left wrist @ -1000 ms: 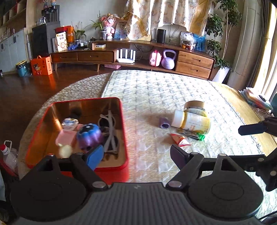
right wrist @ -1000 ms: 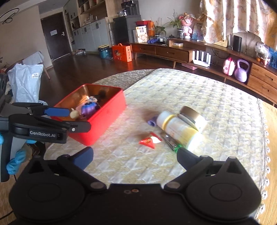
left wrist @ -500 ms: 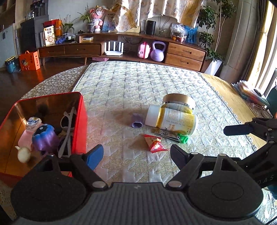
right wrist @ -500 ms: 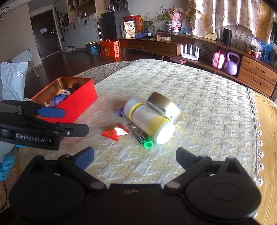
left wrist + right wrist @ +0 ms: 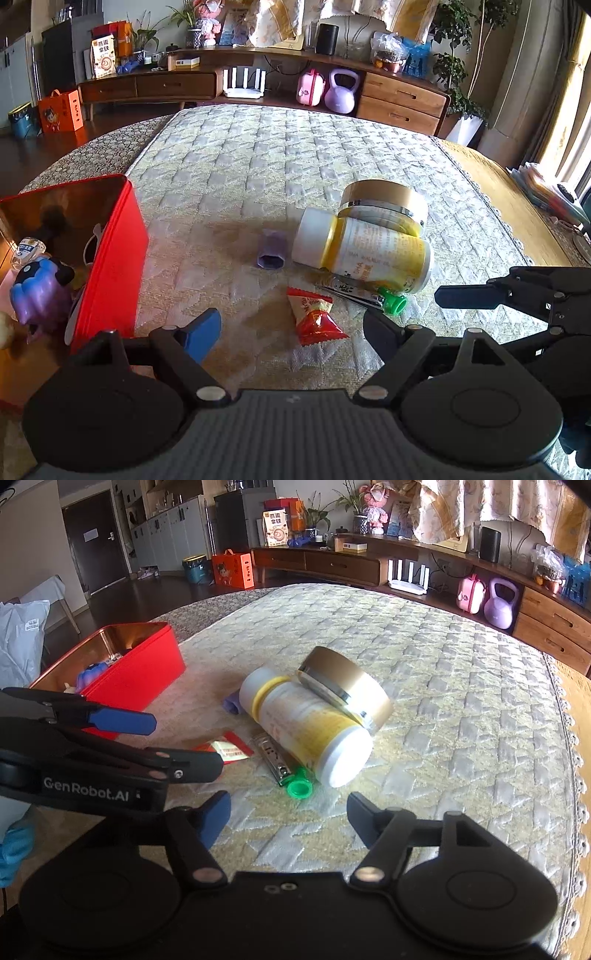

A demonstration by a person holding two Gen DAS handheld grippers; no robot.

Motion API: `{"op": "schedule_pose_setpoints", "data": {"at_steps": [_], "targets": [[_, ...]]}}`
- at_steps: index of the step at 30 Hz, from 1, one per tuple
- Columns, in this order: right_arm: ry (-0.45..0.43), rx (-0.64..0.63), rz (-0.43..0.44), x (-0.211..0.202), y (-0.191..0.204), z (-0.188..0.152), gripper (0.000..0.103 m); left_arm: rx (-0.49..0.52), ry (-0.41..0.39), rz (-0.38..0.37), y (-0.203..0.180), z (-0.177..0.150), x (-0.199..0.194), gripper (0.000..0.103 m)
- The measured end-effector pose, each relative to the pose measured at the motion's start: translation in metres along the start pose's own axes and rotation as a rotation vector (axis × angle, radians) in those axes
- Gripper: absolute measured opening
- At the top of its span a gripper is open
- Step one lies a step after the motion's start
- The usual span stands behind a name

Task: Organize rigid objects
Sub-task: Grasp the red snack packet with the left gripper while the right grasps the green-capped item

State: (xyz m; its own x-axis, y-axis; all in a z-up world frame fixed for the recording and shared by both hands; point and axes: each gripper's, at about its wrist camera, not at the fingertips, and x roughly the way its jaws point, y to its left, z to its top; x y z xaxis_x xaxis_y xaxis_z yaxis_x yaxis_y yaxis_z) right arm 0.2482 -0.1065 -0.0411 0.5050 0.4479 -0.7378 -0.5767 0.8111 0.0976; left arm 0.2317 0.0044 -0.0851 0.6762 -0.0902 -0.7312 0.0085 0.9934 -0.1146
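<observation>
On quilted desk (image 5: 280,155), white-and-yellow plastic bottle (image 5: 364,251) lying against gold-lidded jar (image 5: 384,201); left tool (image 5: 291,326) open, empty; right tool (image 5: 288,812) closing, nothing between.

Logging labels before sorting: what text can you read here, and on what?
"GenRobot.AI": on the left gripper.
Bottle: print too blurred to read.
Red packet: print too small.
Small bottle in the red tin: label unreadable.
Bag on the far sideboard: large characters, illegible.
</observation>
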Motion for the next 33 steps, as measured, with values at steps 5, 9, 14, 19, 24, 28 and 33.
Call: {"op": "schedule_pose_setpoints", "data": {"at_steps": [5,9,14,19,24,28,33], "targets": [[0.005,0.004,0.009,0.006,-0.001,0.002,0.057,-0.006,0.007,-0.006,0.001,0.003,0.006,0.084],[0.008,0.001,-0.003,0.011,-0.001,0.003,0.053,-0.004,0.012,-0.021,0.002,0.004,0.01,0.076],[0.005,-0.009,-0.018,0.012,-0.003,0.004,0.045,0.0,0.019,-0.016,0.001,0.005,0.013,0.057],[-0.004,-0.003,-0.039,0.012,-0.007,0.005,0.034,0.034,0.029,-0.013,-0.002,0.004,0.016,0.038],[-0.01,0.007,-0.055,0.011,-0.008,0.003,0.026,0.073,0.026,-0.006,-0.006,-0.001,0.015,0.028],[-0.016,0.032,-0.053,0.008,-0.011,0.001,0.015,0.074,0.025,-0.006,-0.004,-0.003,0.013,0.023],[-0.027,0.046,-0.056,0.0,-0.009,-0.003,0.014,0.07,0.019,-0.003,-0.001,-0.005,0.006,0.021]]}}
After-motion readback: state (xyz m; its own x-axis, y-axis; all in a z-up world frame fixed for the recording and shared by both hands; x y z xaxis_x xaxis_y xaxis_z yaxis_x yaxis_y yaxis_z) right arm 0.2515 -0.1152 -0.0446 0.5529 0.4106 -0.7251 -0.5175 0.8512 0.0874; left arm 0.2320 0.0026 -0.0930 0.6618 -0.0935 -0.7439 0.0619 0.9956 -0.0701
